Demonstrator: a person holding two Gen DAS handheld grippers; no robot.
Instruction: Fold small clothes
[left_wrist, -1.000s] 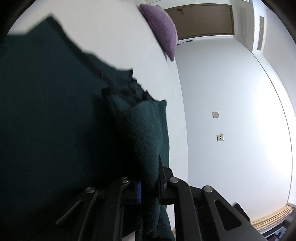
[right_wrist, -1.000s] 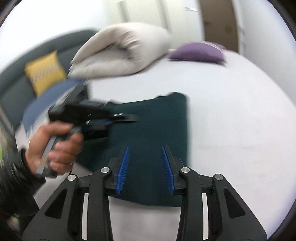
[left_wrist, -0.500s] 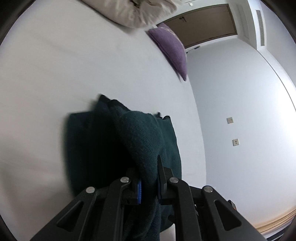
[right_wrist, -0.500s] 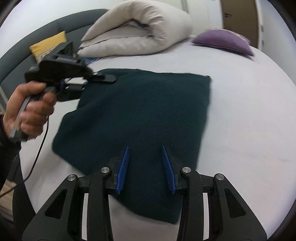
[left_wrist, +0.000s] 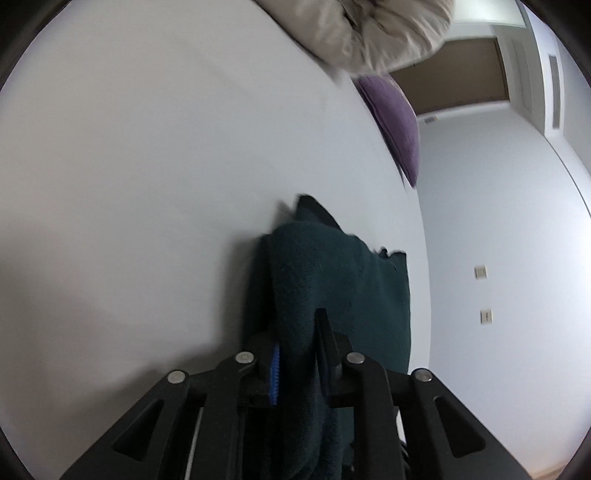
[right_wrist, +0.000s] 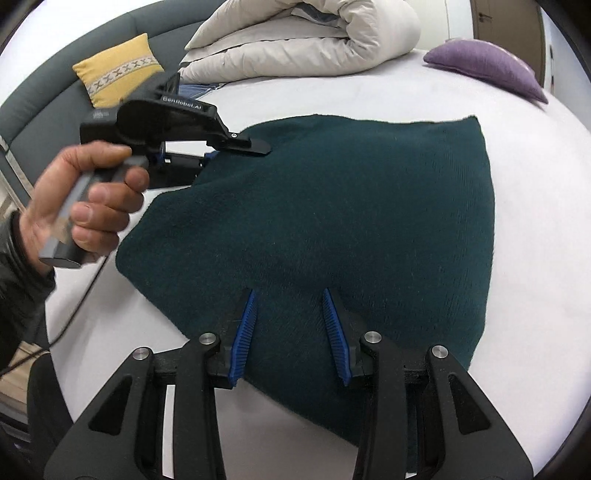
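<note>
A dark green knitted garment (right_wrist: 351, 221) lies spread on the white bed (right_wrist: 535, 184). My left gripper (left_wrist: 297, 343) is shut on a bunched edge of the garment (left_wrist: 332, 280) and holds that edge lifted. It also shows in the right wrist view (right_wrist: 218, 151), held by a hand at the garment's far left corner. My right gripper (right_wrist: 290, 325) is open and empty, just above the garment's near edge.
A rolled white duvet (right_wrist: 306, 40) lies at the back of the bed. A purple cushion (right_wrist: 487, 66) is at the back right, a yellow cushion (right_wrist: 118, 66) on the grey sofa at the left. The bed edge runs along the wall (left_wrist: 424, 258).
The left gripper has pulled its garment corner out to the left, so the garment now lies spread flatter. The right gripper has come closer to the near edge, still open.
</note>
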